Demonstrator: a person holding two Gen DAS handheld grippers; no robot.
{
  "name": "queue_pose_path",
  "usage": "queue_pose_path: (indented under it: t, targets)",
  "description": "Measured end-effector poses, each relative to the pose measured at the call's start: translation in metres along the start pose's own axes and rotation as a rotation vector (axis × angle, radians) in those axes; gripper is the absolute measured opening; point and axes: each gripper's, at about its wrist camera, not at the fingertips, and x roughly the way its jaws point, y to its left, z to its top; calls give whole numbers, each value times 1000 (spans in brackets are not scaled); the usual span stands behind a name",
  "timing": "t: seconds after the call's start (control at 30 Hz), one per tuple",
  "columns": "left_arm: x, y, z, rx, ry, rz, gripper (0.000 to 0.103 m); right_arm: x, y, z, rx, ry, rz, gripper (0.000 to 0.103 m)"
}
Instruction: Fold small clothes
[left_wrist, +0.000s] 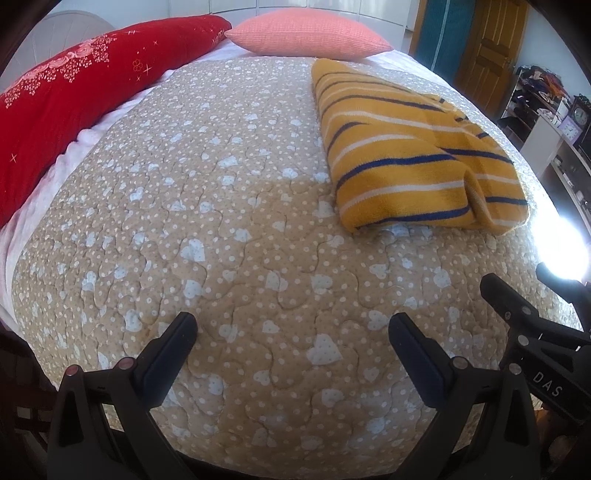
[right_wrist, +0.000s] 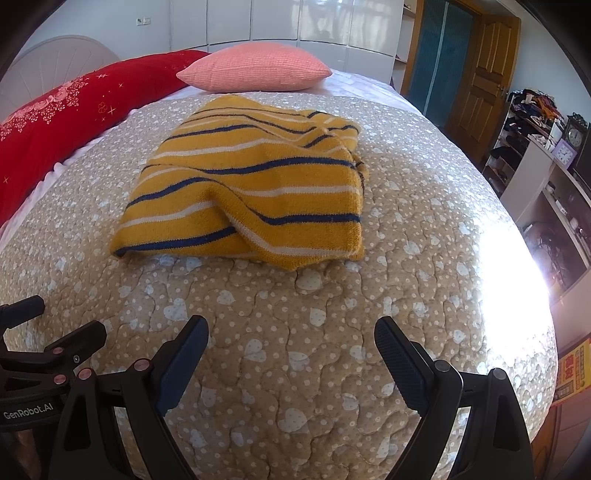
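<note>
**Folded striped garment on the bed, both grippers empty**

Left wrist view: the left gripper (left_wrist: 291, 325) hovers over the beige heart-print quilt (left_wrist: 207, 229) with its fingers (left_wrist: 173, 350) spread wide and nothing between them. The yellow striped garment (left_wrist: 406, 147) lies folded on the quilt, ahead and to the right, well apart from the fingers. A red bolster (left_wrist: 74, 92) runs along the left side of the bed and a pink pillow (left_wrist: 306, 35) sits at the far end. The right gripper (left_wrist: 524, 321) shows at the lower right edge, near the left one.

Right wrist view: the right gripper (right_wrist: 291, 328) has its fingers (right_wrist: 399, 365) wide apart, holding nothing. The garment (right_wrist: 251, 184) rests ahead and slightly left, apart from the fingers, its near edge rumpled. The left gripper (right_wrist: 55, 332) shows at the lower left. A wooden door (right_wrist: 480, 74) and a cluttered shelf (right_wrist: 532, 122) stand to the right
</note>
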Motion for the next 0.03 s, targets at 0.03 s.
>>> queue_pose_path:
  t: [0.03]
  targets:
    - [-1, -1, 0, 1, -3, 4, 103, -1, -1, 0, 3, -4, -2, 94]
